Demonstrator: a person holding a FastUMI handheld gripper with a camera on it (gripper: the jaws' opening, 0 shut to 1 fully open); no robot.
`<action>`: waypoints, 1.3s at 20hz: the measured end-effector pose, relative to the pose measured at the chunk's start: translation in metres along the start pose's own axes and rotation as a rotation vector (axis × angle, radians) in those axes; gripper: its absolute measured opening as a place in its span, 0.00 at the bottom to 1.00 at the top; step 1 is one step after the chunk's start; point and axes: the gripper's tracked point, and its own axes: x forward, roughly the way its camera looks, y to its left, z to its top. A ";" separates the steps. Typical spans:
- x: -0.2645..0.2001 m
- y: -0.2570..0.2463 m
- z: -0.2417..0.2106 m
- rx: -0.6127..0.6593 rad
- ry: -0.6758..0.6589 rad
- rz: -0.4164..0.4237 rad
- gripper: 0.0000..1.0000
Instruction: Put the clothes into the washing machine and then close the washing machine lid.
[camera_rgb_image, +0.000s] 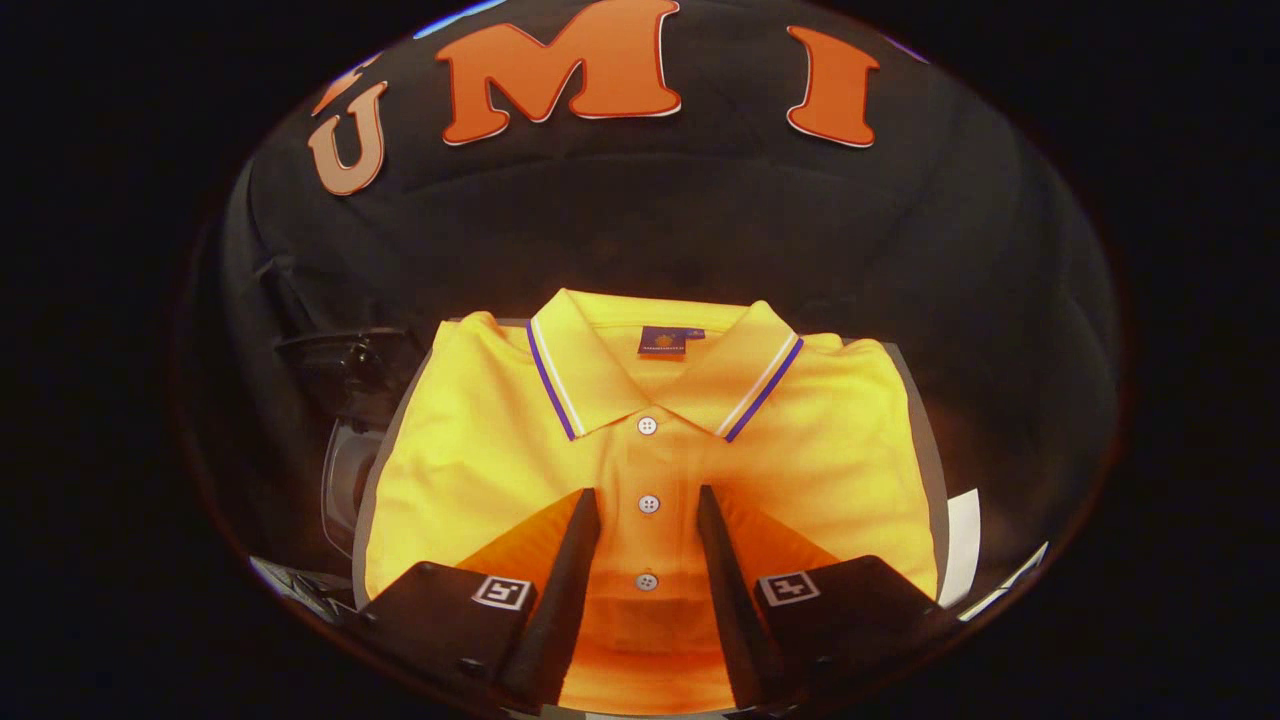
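A folded yellow polo shirt (480, 460) lies flat just under and ahead of my gripper (648, 505). Its collar (600, 370) has purple and white edging and points away from me. A row of white buttons (649, 503) runs down the placket, between my two fingers. The fingers (575, 560) stand apart over the shirt's lower front, with a gap showing shirt cloth between them. I cannot tell whether the tips touch the cloth. The gripper is open and holds nothing.
The shirt rests on a grey surface (925, 430) whose edge shows along its right side. A dark rounded object with a glassy rim (345, 470) sits to the shirt's left. A white sheet (962, 545) pokes out at the shirt's right.
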 end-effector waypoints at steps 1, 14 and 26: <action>0.000 0.001 0.000 -0.011 0.017 -0.002 0.59; -0.009 0.003 0.008 0.194 -0.251 0.095 0.08; -0.148 -0.005 0.053 0.309 -0.797 0.317 0.08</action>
